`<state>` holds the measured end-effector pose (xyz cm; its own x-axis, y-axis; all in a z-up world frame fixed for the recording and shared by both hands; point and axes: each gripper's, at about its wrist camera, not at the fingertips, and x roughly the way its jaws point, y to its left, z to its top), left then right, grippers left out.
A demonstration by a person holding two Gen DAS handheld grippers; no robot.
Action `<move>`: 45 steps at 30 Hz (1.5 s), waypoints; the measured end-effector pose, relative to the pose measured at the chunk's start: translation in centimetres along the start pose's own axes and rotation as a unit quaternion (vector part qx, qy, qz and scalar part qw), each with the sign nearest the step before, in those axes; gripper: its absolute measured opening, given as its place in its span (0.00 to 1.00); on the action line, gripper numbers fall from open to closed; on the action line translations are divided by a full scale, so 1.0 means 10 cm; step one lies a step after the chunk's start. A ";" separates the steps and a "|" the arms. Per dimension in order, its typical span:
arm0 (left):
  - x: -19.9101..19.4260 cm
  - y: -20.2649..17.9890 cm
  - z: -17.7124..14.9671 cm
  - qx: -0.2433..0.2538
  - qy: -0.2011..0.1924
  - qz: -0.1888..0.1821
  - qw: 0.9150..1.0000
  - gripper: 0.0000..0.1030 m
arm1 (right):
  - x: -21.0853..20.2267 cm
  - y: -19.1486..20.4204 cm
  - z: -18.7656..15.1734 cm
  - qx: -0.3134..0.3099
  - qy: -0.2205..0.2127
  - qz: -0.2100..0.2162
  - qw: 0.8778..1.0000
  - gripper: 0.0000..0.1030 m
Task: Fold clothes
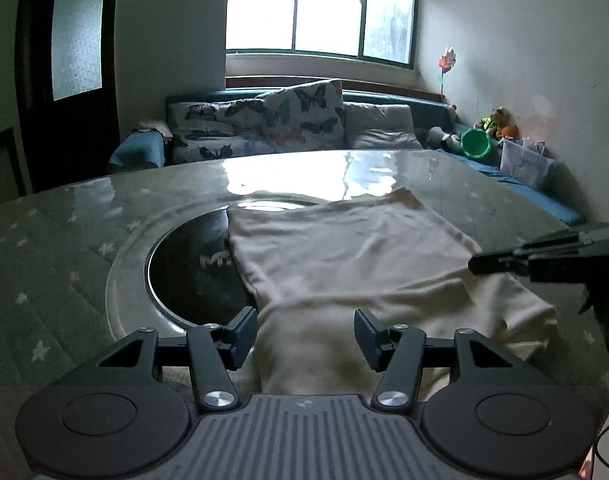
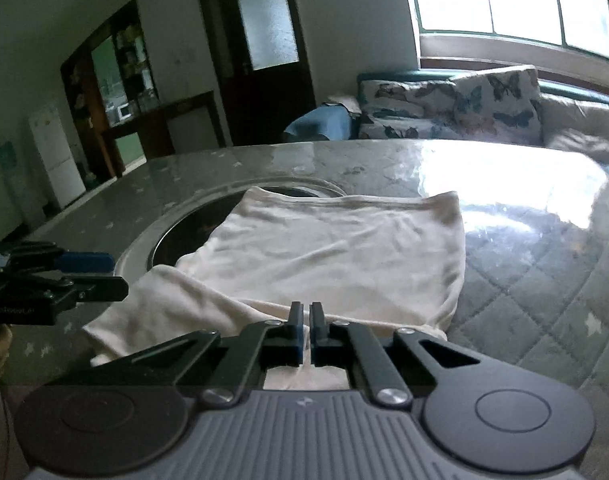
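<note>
A cream garment (image 1: 344, 256) lies partly folded on the table, also in the right wrist view (image 2: 336, 256). My left gripper (image 1: 306, 334) is open, its fingers standing over the garment's near edge with cloth between and below them, not clamped. My right gripper (image 2: 306, 316) is shut, its tips just above the garment's near edge; no cloth shows between the pads. The right gripper shows in the left wrist view (image 1: 480, 264) at the right. The left gripper shows in the right wrist view (image 2: 112, 272) at the left.
The table (image 1: 64, 248) has a star-patterned cover under glass and a round dark inset (image 1: 192, 268) partly under the garment. A sofa with butterfly cushions (image 1: 288, 120) stands behind the table. Toys and a green bucket (image 1: 476, 142) sit at the far right.
</note>
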<state>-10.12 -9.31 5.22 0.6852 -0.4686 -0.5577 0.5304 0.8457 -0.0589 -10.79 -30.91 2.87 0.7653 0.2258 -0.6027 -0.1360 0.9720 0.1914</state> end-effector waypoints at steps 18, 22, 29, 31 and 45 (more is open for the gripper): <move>0.33 -0.02 0.08 -0.007 0.014 -0.037 0.999 0.56 | -0.03 0.14 0.04 -0.041 -0.024 -0.011 0.999 0.07; 0.38 -0.01 0.06 -0.008 0.017 -0.032 0.999 0.56 | -0.10 0.15 0.13 -0.051 -0.040 -0.029 0.997 0.07; 0.46 0.00 0.00 -0.005 0.025 -0.014 1.000 0.56 | 0.13 0.08 0.06 -0.055 -0.006 -0.053 0.997 0.15; 0.41 0.01 0.02 -0.007 0.017 -0.013 1.000 0.56 | 0.06 0.09 0.07 -0.059 -0.020 -0.051 0.997 0.15; 0.59 -0.04 -0.05 -0.008 0.024 -0.021 0.999 0.47 | 0.35 0.26 0.09 -0.074 -0.009 -0.006 0.997 0.15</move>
<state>-6.58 -12.29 1.58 0.6383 -0.4909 -0.5929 0.5498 0.8298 -0.0952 -7.87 -27.62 1.94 0.7781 0.2139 -0.5906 -0.2174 0.9738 0.0663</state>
